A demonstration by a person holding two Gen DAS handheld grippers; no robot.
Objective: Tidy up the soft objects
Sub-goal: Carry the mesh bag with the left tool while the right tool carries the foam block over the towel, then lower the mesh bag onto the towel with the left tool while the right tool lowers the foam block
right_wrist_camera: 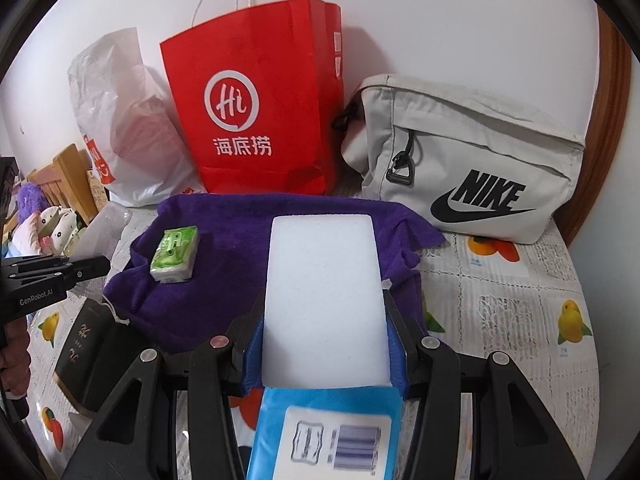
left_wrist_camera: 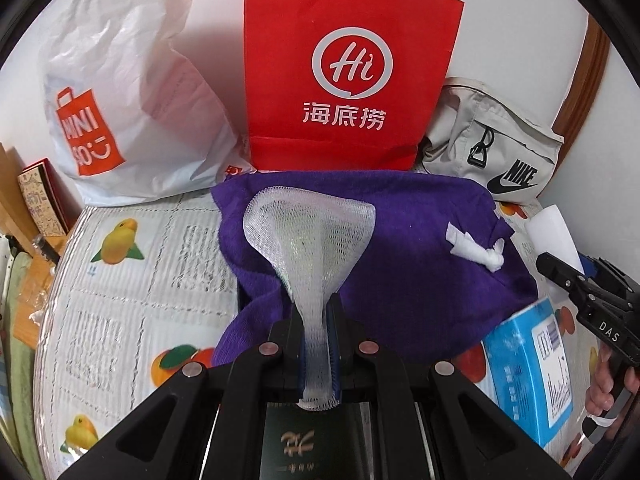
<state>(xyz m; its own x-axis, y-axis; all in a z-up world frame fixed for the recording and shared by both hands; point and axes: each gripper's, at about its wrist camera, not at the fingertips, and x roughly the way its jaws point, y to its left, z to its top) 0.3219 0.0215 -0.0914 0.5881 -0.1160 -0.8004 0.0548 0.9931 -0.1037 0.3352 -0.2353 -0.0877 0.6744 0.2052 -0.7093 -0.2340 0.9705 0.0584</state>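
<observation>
The left gripper pinches a white mesh net above the purple towel, while the right gripper clamps a white sponge block over the same towel, near a green tissue pack.

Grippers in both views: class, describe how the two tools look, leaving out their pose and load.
Both are black with angular linkage arms, round silver pins and blue finger pads. The left gripper shows "GenRobot.AI" on its side in the right wrist view; the right gripper shows "DAS" in the left wrist view.
</observation>
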